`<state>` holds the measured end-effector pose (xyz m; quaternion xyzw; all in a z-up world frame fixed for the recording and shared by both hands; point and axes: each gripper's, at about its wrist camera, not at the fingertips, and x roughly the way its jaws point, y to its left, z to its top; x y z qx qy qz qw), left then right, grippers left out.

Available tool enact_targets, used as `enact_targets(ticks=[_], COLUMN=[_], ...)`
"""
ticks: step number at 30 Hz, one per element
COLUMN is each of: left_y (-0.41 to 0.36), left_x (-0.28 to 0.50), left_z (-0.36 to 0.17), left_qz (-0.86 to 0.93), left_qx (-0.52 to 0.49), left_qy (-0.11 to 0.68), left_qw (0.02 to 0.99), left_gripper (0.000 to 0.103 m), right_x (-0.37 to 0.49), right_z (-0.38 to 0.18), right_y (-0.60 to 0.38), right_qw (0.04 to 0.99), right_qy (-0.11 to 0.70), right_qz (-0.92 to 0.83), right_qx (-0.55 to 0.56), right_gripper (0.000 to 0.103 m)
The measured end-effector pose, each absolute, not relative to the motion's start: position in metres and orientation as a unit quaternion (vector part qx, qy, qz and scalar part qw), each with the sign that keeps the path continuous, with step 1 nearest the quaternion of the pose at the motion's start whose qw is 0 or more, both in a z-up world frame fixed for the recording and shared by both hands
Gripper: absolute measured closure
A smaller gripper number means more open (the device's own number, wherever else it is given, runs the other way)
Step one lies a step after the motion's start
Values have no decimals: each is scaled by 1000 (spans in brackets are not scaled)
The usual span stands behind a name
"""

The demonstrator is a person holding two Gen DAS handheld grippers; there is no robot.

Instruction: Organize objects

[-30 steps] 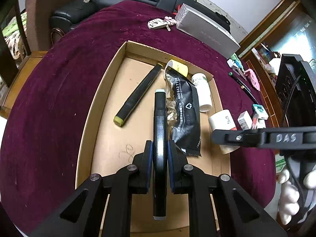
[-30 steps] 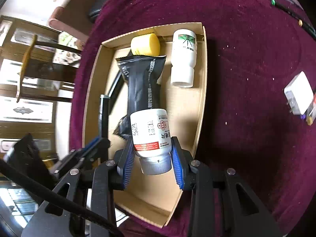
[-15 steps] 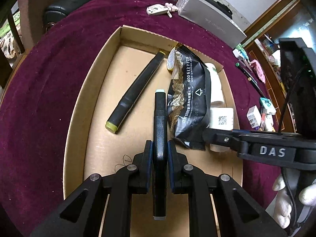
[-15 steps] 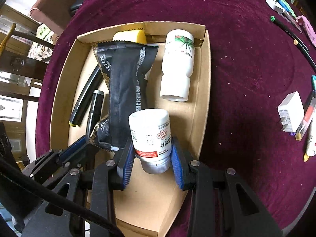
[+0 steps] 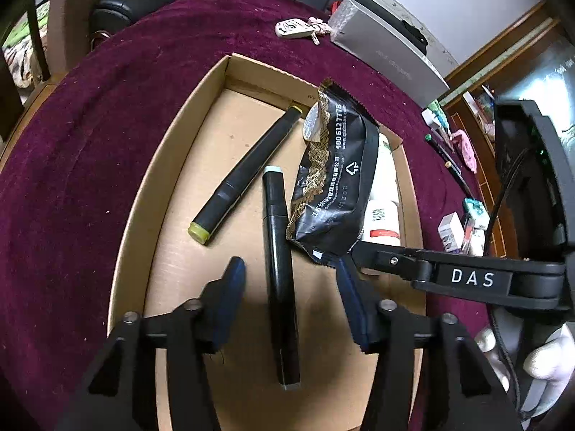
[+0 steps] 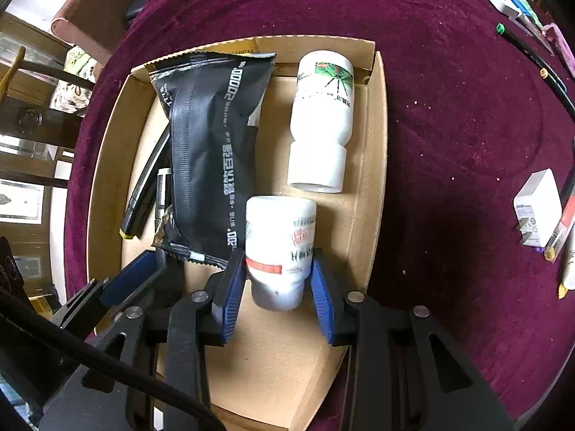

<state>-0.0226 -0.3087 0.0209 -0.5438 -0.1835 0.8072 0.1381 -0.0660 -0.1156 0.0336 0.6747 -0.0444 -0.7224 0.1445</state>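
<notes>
Maroon velvet cloth (image 6: 449, 107) covers the table, and on it sits the cardboard box (image 5: 140, 194), the landmark for everything else. Beyond the box's far wall lie a long grey carton (image 5: 388, 54) and a key fob (image 5: 293, 29); off its right wall lie a white plug (image 6: 537, 208) and some pens (image 6: 532, 57).

Inside the box, a black pouch (image 6: 212, 143) lies lengthwise down the middle, its far end propped on the far wall. Right of the pouch, a tall bottle (image 6: 321, 118) lies on its side against the right wall, cap toward the near end. Nearer than that bottle is a small bottle (image 6: 280, 244), also on its side, touching the pouch's near corner. The right gripper (image 6: 276, 280) pinches this small bottle just above its grey cap, both blue pads pressed to its sides.

Left of the pouch, a black marker (image 5: 278, 273) lies flat on the box floor, pale cap toward the far end. The left gripper (image 5: 291, 298) stands spread wide around it, neither pad touching. Further left, a second marker (image 5: 248, 172) with yellow ends lies on a slant, its far tip at the pouch's far end.
</notes>
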Motion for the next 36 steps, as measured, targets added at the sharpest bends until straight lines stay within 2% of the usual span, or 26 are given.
enact_targets(ticks=[7,11,16,20,29,36], left_y=[-316,-317,-303,-286,-217,-161], left_x=[-16,-10,1,11,33,39], left_z=[40,48,60,74,120,134], left_qz=[811,805,813,822,865,867], left_qx=[-534,-538,-535,-532,-490,-486], left_qy=[-202,-221,-207,-177,-53,1], left_qw=[123,117,105,99,92,110], left_gripper=[48,48,48,48,48,48], right_x=[-54,-56,-47,-40,-21,-12], right_z=[50,64,75,84,98,100], right_y=[-103,-110,-100,-84,-33,30], right_qw=[162,174,186,192,188,166], right_qy=[-57,-66,-86,-103,-150,-194], right_qz=[-732,-741,-744,-746,-757,-764], right_qx=[659,646,636,629,607,593], right_gripper=[66,62,61,61,60,56])
